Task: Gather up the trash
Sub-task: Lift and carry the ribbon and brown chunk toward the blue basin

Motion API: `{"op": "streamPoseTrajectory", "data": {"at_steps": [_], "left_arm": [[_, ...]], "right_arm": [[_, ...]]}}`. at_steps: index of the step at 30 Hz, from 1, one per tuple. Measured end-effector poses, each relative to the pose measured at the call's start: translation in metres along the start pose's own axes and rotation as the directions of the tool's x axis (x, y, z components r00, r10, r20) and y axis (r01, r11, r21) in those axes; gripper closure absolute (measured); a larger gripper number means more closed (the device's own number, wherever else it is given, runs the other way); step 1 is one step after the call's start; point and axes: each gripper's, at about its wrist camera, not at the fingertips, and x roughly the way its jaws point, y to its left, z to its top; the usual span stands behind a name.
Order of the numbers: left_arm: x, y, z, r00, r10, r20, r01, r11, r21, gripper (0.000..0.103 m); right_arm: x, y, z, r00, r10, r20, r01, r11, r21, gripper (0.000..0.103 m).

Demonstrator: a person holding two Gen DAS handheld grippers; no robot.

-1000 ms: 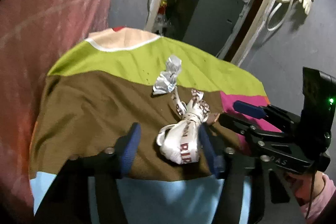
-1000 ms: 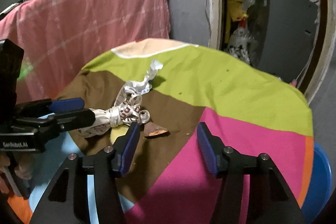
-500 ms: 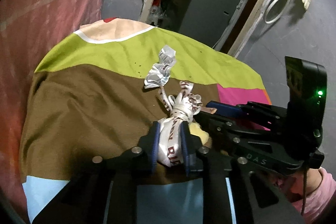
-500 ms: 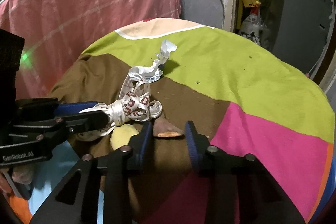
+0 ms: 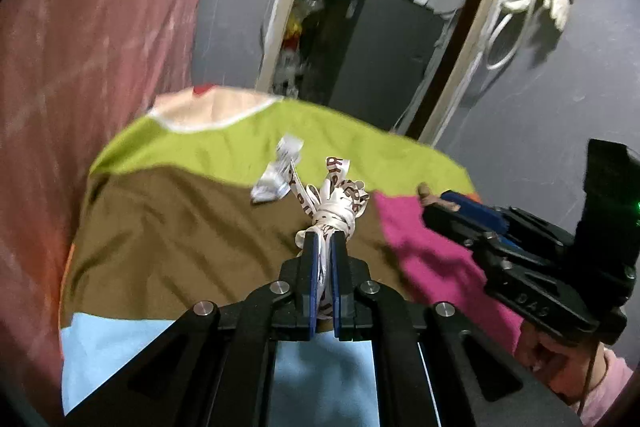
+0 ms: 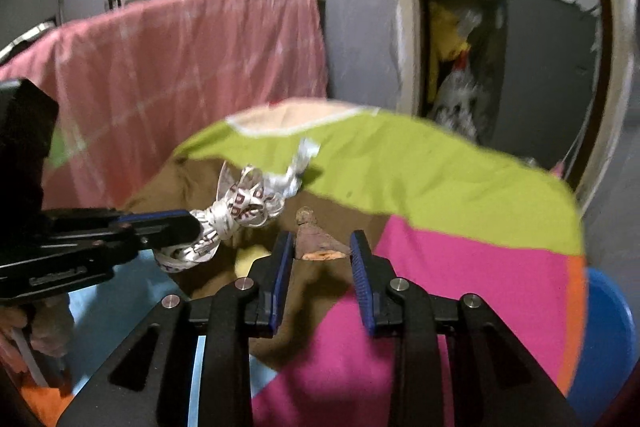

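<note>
Your left gripper (image 5: 325, 241), frame center, is clamped tight on the knotted ribbon (image 5: 338, 205); your right gripper (image 6: 320, 247), jaws partly apart, pinches the brown scrap (image 6: 318, 245).

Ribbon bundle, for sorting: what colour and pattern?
White ribbon bundle with dark red lettering, clearest in the left wrist view.

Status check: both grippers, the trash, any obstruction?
Left gripper shut on knotted ribbon. Right gripper shut on brown scrap. Crumpled foil on cloth. Nothing blocking.

cloth (image 5: 208, 155): green, brown, pink, pale-blue patches | ribbon (image 5: 340, 203): white, dark-red lettering | fingers (image 6: 282, 263): blue pads
</note>
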Motion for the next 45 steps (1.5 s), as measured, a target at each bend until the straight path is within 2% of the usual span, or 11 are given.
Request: {"op": "streamPoseTrajectory", "data": {"at_steps": [4, 9, 14, 22, 29, 32, 35, 39, 42, 45], "left_arm": [[-0.019, -0.022, 0.012, 0.993, -0.066, 0.097, 0.064, 0.998, 0.024, 0.099], [-0.041, -0.059, 0.028, 0.963, -0.126, 0.237, 0.114, 0.991, 0.063, 0.099], [-0.056, -0.096, 0.04, 0.919, -0.174, 0.353, 0.149, 0.984, 0.099, 0.099], [-0.067, -0.154, 0.042, 0.843, -0.249, 0.477, 0.195, 0.968, 0.16, 0.099], [-0.056, -0.201, 0.038, 0.8, -0.295, 0.522, 0.227, 0.955, 0.191, 0.099], [-0.051, -0.222, 0.036, 0.791, -0.306, 0.53, 0.232, 0.951, 0.202, 0.099], [-0.044, -0.237, 0.036, 0.787, -0.31, 0.533, 0.23, 0.95, 0.213, 0.099], [-0.032, -0.251, 0.037, 0.793, -0.312, 0.523, 0.224, 0.948, 0.226, 0.099], [-0.017, -0.259, 0.035, 0.808, -0.305, 0.503, 0.21, 0.948, 0.238, 0.099], [0.002, -0.268, 0.032, 0.834, -0.294, 0.468, 0.193, 0.948, 0.251, 0.099]], "right_arm": [[-0.042, -0.004, 0.009, 0.988, -0.08, 0.134, 0.083, 0.996, -0.012, 0.076], [-0.094, -0.005, 0.018, 0.942, -0.17, 0.288, 0.183, 0.983, -0.018, 0.076], [-0.144, -0.013, 0.022, 0.873, -0.261, 0.411, 0.285, 0.959, 0.004, 0.076], [-0.204, -0.038, 0.013, 0.759, -0.398, 0.515, 0.431, 0.9, 0.06, 0.076], [-0.243, -0.061, -0.004, 0.673, -0.489, 0.555, 0.533, 0.841, 0.095, 0.076], [-0.255, -0.071, -0.011, 0.636, -0.522, 0.568, 0.567, 0.816, 0.115, 0.076], [-0.263, -0.082, -0.017, 0.615, -0.546, 0.569, 0.588, 0.798, 0.129, 0.076], [-0.267, -0.095, -0.023, 0.604, -0.564, 0.563, 0.596, 0.788, 0.15, 0.076], [-0.264, -0.106, -0.029, 0.605, -0.577, 0.549, 0.597, 0.785, 0.167, 0.076], [-0.259, -0.12, -0.039, 0.615, -0.588, 0.525, 0.589, 0.786, 0.19, 0.076]]}}
